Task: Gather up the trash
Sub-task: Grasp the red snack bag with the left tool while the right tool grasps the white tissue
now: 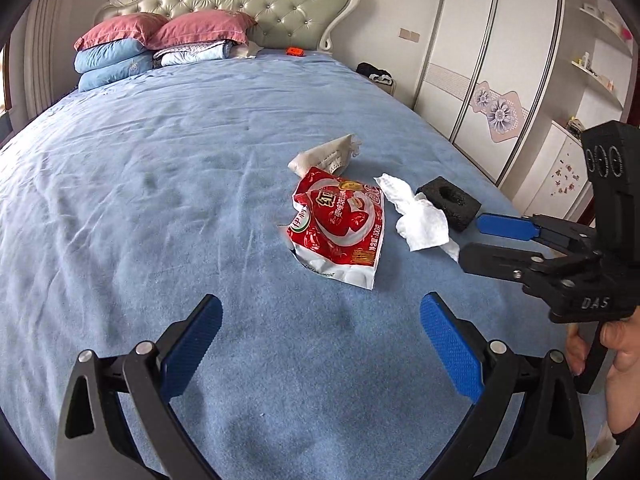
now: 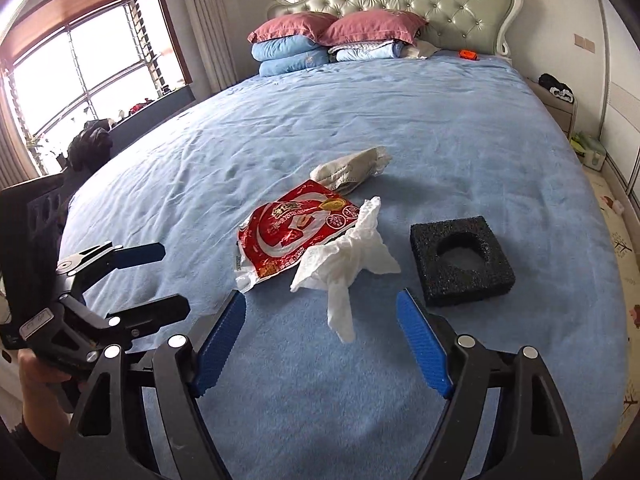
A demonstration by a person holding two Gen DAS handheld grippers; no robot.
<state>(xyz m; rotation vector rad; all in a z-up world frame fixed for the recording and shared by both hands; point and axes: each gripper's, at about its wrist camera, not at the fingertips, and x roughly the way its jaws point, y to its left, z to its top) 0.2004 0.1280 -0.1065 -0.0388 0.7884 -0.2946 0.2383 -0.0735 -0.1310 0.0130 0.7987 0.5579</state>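
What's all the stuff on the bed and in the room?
snack bag: one, red and white, middle of the bed
tissue: one, white, crumpled, overlapping the bag's edge
face mask: one, off-white, behind the bag
foam block: one, black with a round hollow, right of the tissue
pillows: two pink, on folded blue bedding at the headboard
small box: one, orange, near the headboard
bed: one, blue cover
wardrobe: one, white, flowered
left gripper: open, empty
right gripper: open, empty
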